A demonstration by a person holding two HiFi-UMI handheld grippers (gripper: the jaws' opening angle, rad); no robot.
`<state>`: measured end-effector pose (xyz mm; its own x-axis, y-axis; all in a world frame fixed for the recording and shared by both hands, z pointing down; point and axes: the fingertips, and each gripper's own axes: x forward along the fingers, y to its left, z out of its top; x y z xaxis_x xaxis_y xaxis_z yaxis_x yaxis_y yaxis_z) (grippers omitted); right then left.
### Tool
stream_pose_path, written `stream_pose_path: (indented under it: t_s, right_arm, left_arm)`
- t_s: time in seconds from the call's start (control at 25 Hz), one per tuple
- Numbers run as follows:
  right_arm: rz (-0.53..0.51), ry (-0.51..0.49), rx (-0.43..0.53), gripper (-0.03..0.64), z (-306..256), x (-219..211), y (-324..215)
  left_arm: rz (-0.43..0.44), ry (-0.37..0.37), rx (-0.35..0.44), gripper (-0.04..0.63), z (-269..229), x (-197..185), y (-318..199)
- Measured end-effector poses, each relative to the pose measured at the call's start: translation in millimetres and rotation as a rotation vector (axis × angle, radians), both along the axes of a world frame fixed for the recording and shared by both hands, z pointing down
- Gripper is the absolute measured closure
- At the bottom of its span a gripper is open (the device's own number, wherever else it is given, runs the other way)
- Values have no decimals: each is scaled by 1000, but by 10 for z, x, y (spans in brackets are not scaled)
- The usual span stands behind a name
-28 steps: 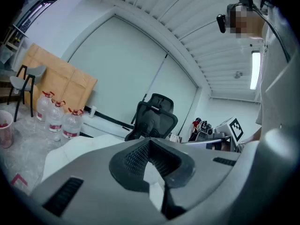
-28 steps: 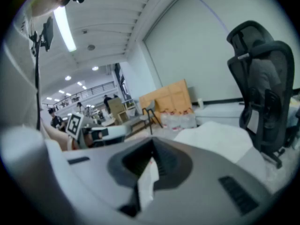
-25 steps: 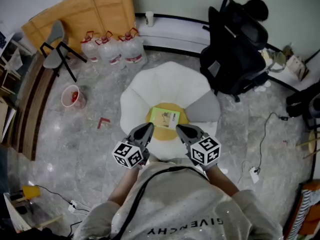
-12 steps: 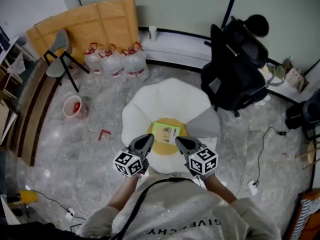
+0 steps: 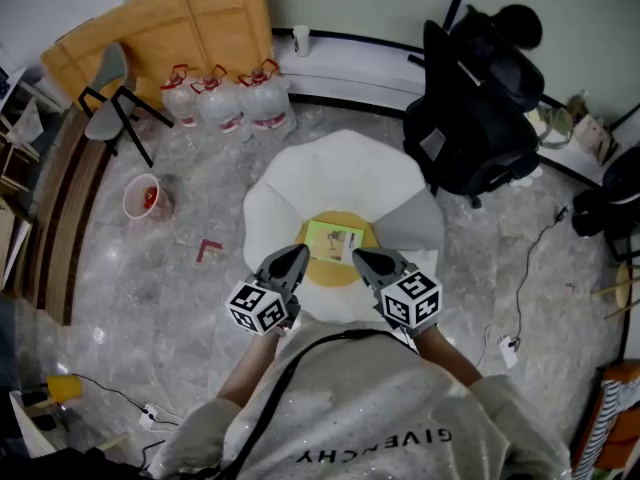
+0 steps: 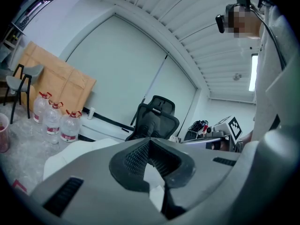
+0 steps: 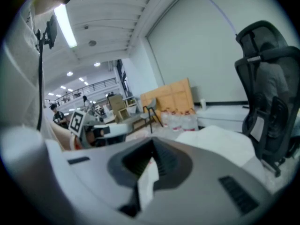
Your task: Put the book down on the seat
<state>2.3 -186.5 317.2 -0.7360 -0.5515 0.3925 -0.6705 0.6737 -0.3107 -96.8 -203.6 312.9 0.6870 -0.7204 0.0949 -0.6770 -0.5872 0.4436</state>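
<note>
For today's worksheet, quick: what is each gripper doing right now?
Left gripper: jaws closed, holding nothing.
Right gripper: jaws closed, holding nothing.

Left gripper (image 5: 298, 254), right gripper (image 5: 360, 258): jaws together.

The white petal-shaped seat (image 5: 330, 173) stands on the grey floor (image 5: 180, 288); the green book (image 5: 333, 240) lies flat on its yellow centre. Beyond it, water bottles (image 5: 225, 103) stand on the floor.
</note>
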Motion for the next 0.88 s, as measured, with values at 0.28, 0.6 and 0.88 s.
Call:
stream_pose_path:
  t_s: [0.28,0.6,0.88]
  right_arm:
    - [9,7,-4,603,39,-51,2]
    - [35,21,-4,602,43,-13,-18]
    - [56,30,-13,603,66,33,14]
  left_arm:
    - [7,13,-11,572,75,-3,-14]
    - [15,24,-15,572,97,-1,-52]
    - [24,30,-32,572,157,5,-44]
